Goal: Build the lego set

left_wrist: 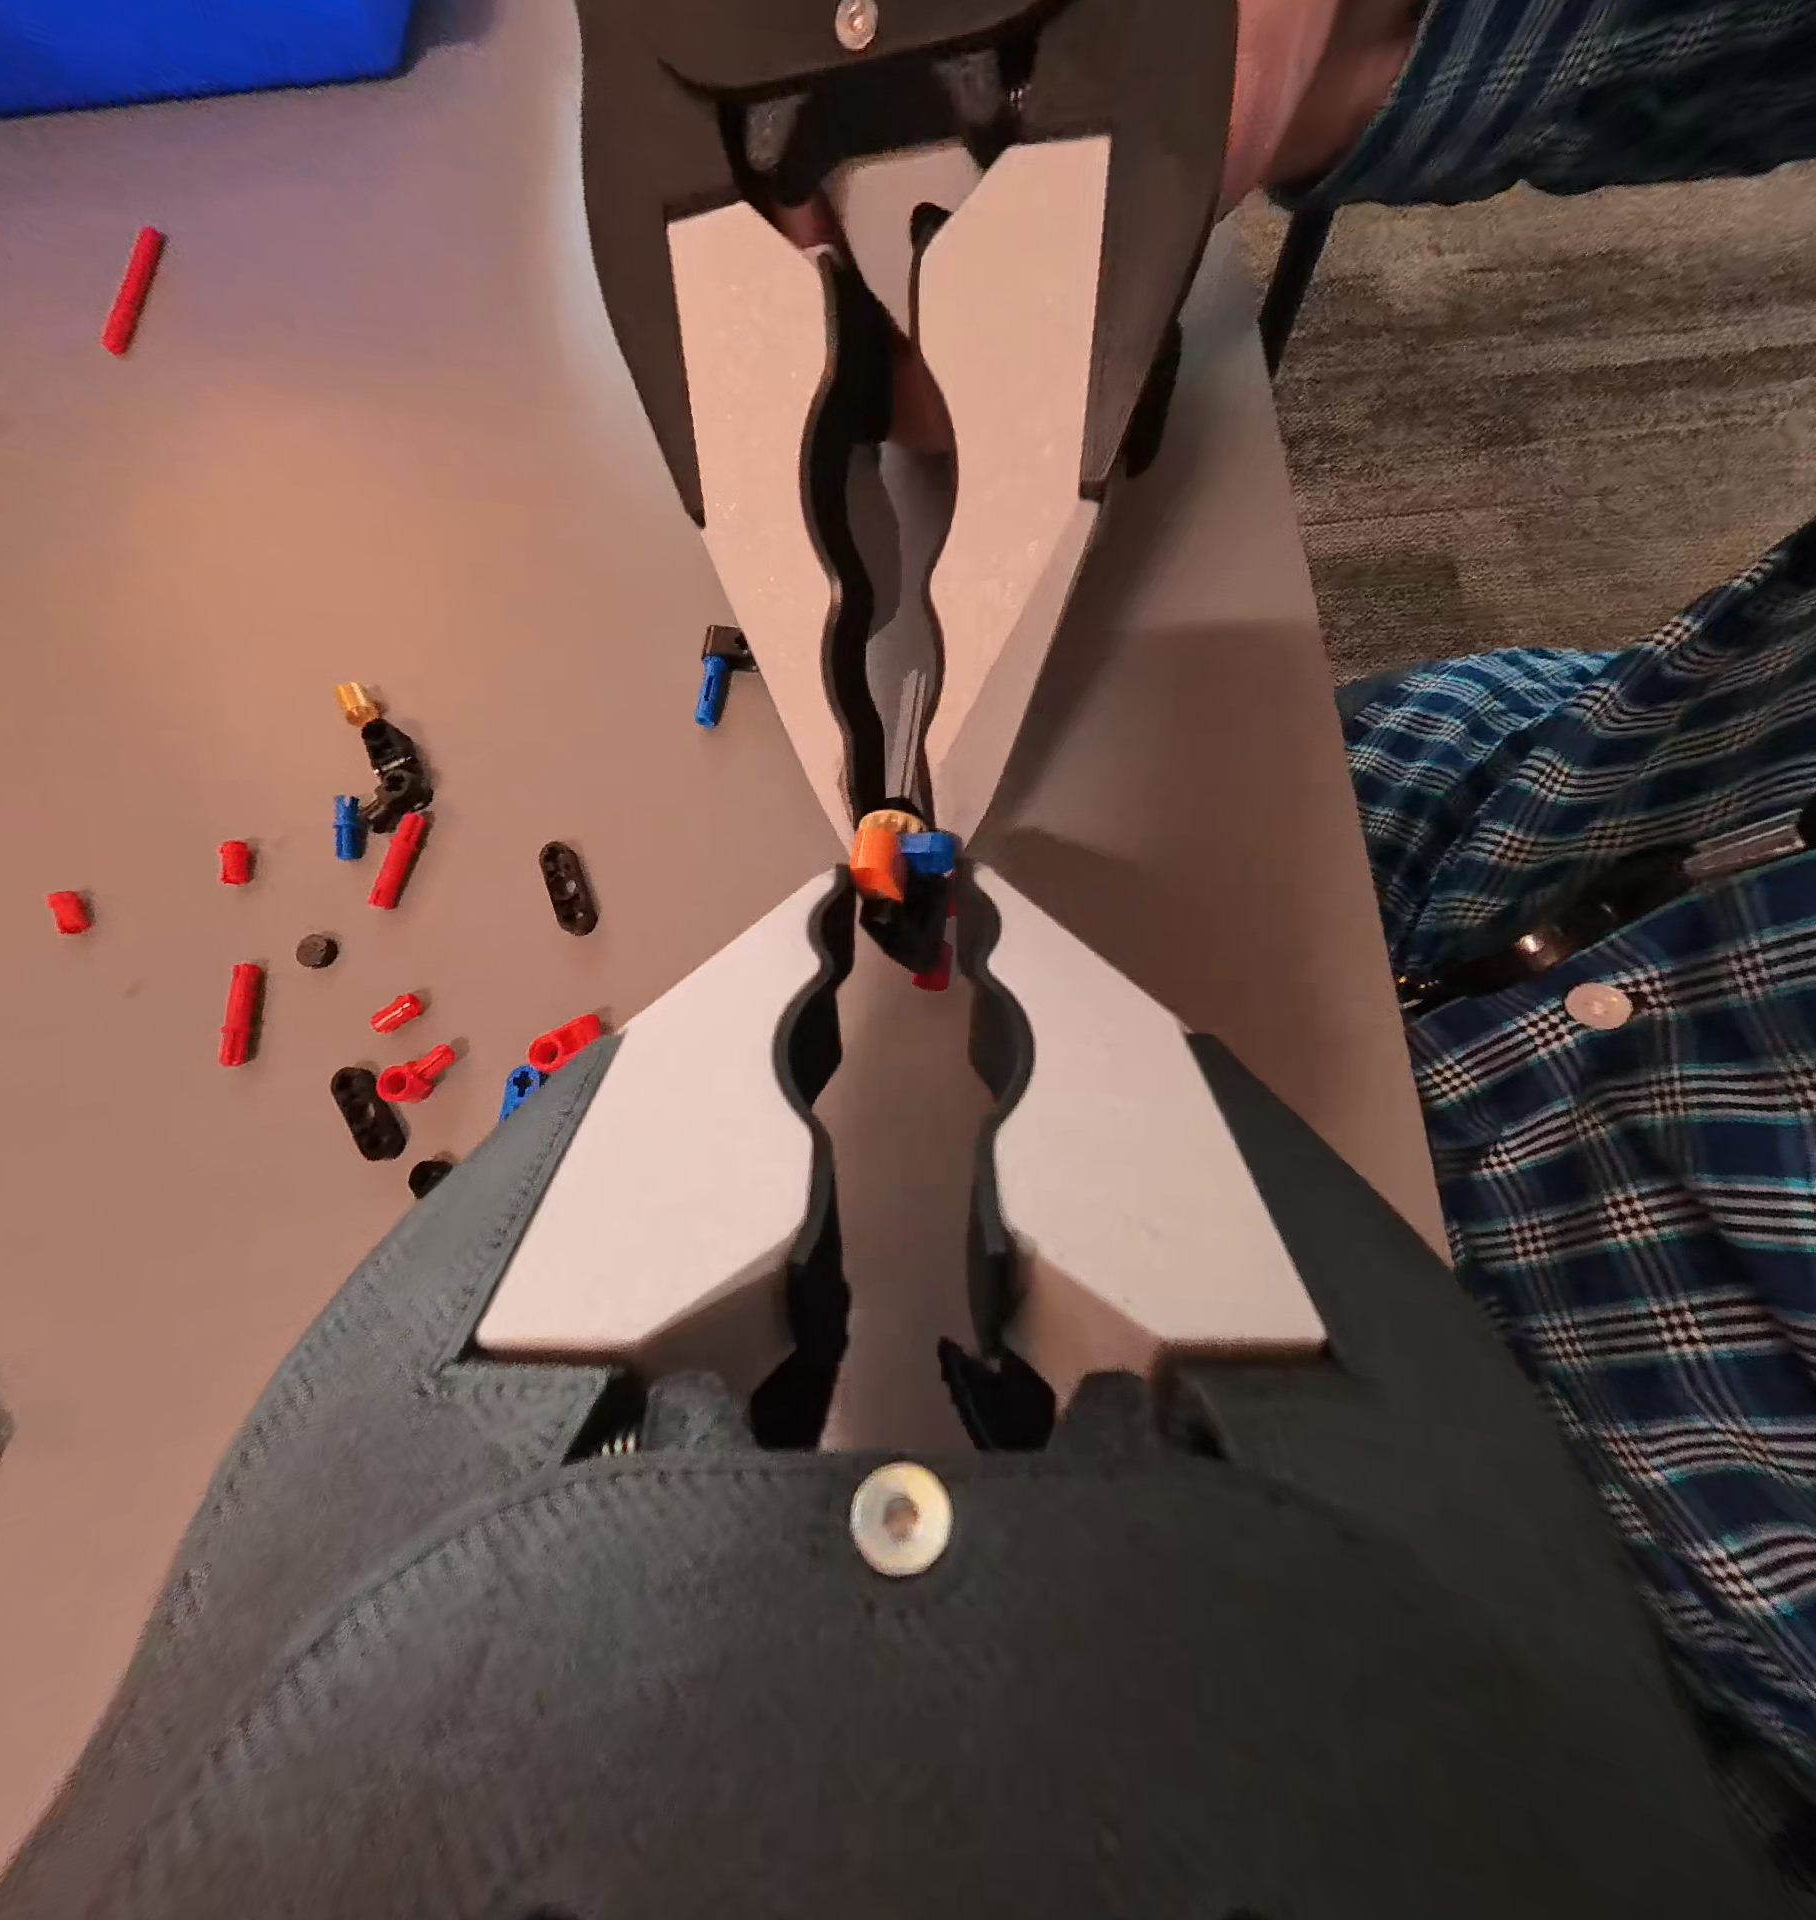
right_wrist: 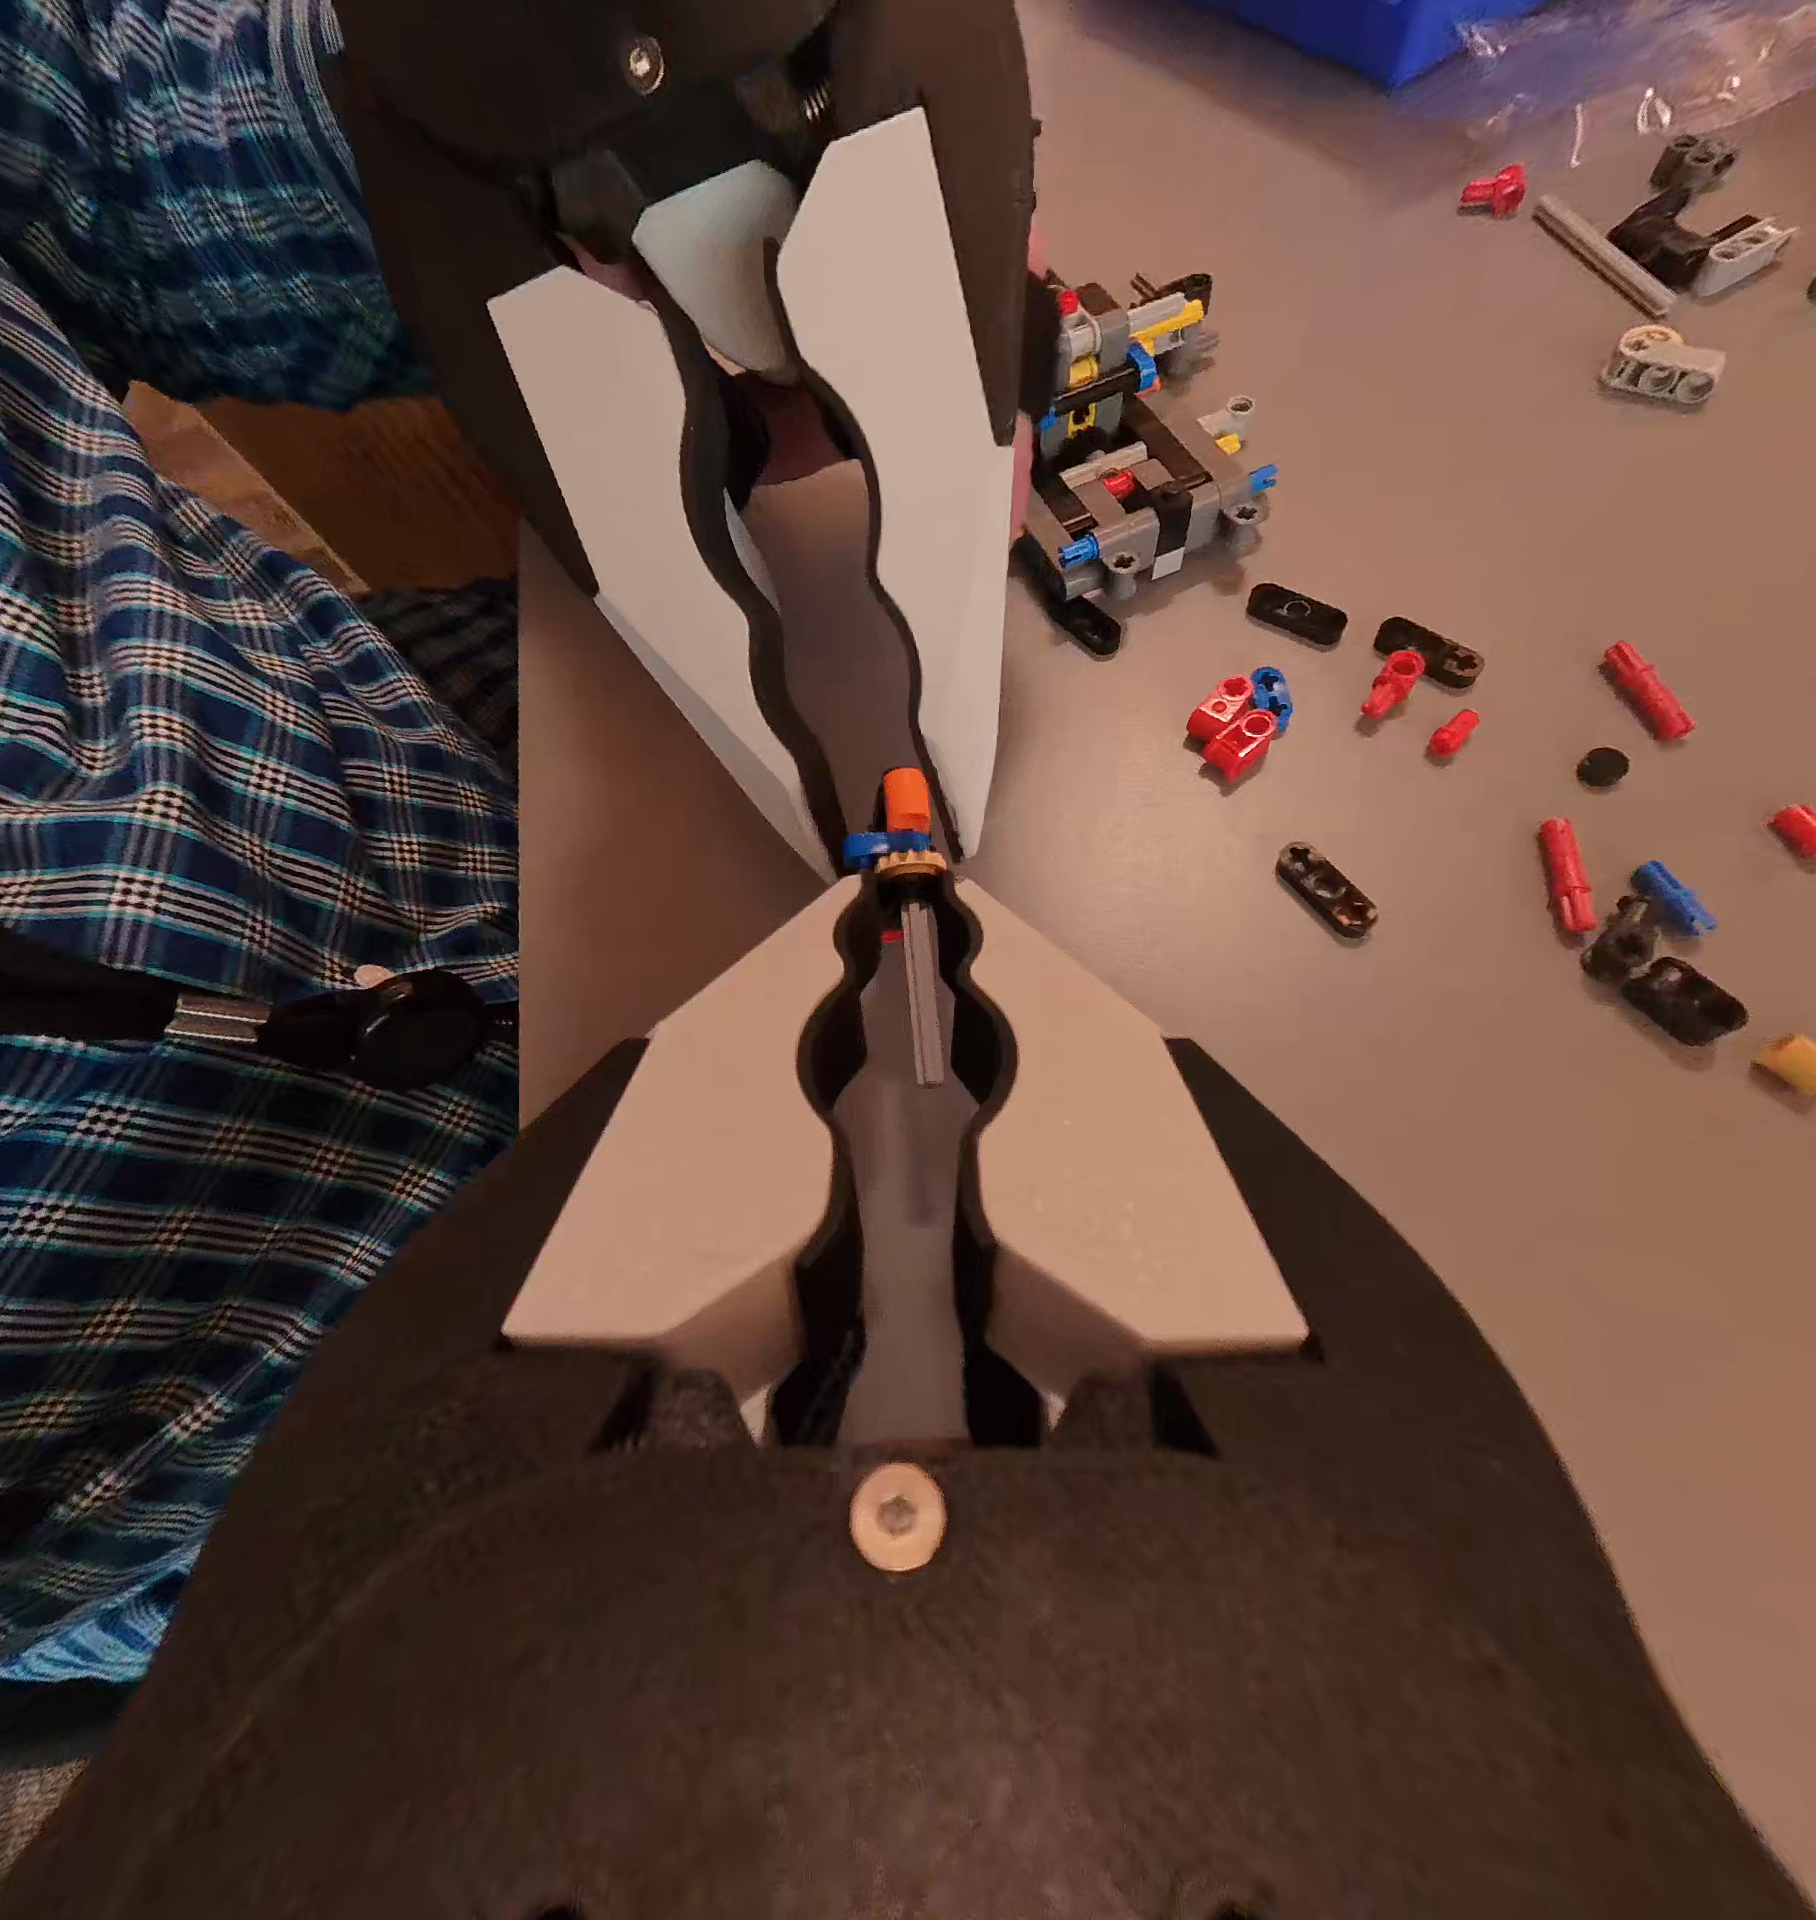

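Note:
My left gripper and right gripper meet tip to tip above the table's near edge. The left is shut on a small black-and-red assembly with an orange piece and a blue pin at its end. The right gripper is shut on a grey axle that carries a tan gear. The gear end sits against the orange piece and blue pin. The left gripper comes in from the top of the right wrist view.
A partly built grey, black and yellow model stands on the table. Several loose red, blue and black pins and links lie scattered. A blue bin sits at the far edge. A person's plaid shirt is close. Left and right tips are no more than a few centimetres apart.

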`<state>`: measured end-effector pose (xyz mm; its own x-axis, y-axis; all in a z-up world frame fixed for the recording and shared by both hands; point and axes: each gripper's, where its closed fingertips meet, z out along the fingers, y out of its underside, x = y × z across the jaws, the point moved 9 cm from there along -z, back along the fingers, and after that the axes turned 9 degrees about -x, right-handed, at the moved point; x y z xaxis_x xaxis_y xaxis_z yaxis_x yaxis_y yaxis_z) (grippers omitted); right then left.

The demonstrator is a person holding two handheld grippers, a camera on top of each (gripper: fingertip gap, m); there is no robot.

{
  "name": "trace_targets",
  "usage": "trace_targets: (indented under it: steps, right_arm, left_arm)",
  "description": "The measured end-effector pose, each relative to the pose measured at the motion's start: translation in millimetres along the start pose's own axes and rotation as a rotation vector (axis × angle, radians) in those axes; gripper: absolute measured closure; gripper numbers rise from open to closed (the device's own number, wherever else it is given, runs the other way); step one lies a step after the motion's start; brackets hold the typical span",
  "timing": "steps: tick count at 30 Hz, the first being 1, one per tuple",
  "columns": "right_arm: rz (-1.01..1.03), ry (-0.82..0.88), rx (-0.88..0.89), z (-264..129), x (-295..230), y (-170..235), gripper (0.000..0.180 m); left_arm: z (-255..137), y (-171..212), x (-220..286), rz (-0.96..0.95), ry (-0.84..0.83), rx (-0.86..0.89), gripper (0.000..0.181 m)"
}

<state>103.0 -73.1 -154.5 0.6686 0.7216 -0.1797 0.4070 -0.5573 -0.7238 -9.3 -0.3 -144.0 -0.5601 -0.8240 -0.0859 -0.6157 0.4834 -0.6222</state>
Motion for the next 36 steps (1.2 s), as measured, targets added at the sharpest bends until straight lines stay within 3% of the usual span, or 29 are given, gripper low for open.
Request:
trace_targets:
  steps: [6, 9, 13, 17, 20, 28, 30, 33, 36]
  right_arm:
    - [-0.029, 0.039, 0.028, -5.6, 1.1, -1.0, 0.17]
    - [-0.106, 0.134, 0.009, -8.4, -4.5, -1.7, 0.159]
    - [-0.174, 0.212, -0.031, -4.7, -8.7, 0.1, 0.166]
    - [-0.138, 0.191, -0.05, 1.1, -4.6, 4.8, 0.174]
    - [-0.112, 0.154, 0.034, -6.9, -3.0, 3.6, 0.176]
    - [-0.079, 0.101, 0.148, -20.4, -0.4, 2.6, 0.176]
    - [-0.105, 0.168, 0.134, -22.7, -2.5, 1.8, 0.171]
    - [-0.165, 0.265, 0.116, -25.8, -10.2, -4.0, 0.151]
    - [-0.232, 0.332, 0.051, -22.7, -16.0, -4.7, 0.151]
  left_arm:
    - [-2.4, -1.2, -5.8, -0.109, 0.056, 0.029, 0.167]
    - [-1.4, 1.6, -9.9, -0.187, 0.099, 0.03, 0.168]
    - [1.9, 4.4, -11.2, -0.217, 0.142, 0.03, 0.168]
    - [7.1, 6.6, -9.2, -0.214, 0.126, 0.016, 0.163]
    - [1.5, 4.4, -8.7, -0.233, 0.112, 0.049, 0.157]
    - [-2.6, -4.6, -7.7, -0.19, 0.04, 0.046, 0.171]
    - [-2.0, -5.4, -8.1, -0.201, 0.037, 0.03, 0.171]
    - [1.0, -6.7, -6.9, -0.22, 0.043, -0.009, 0.171]
    - [1.3, -9.7, -7.6, -0.236, 0.058, -0.019, 0.171]
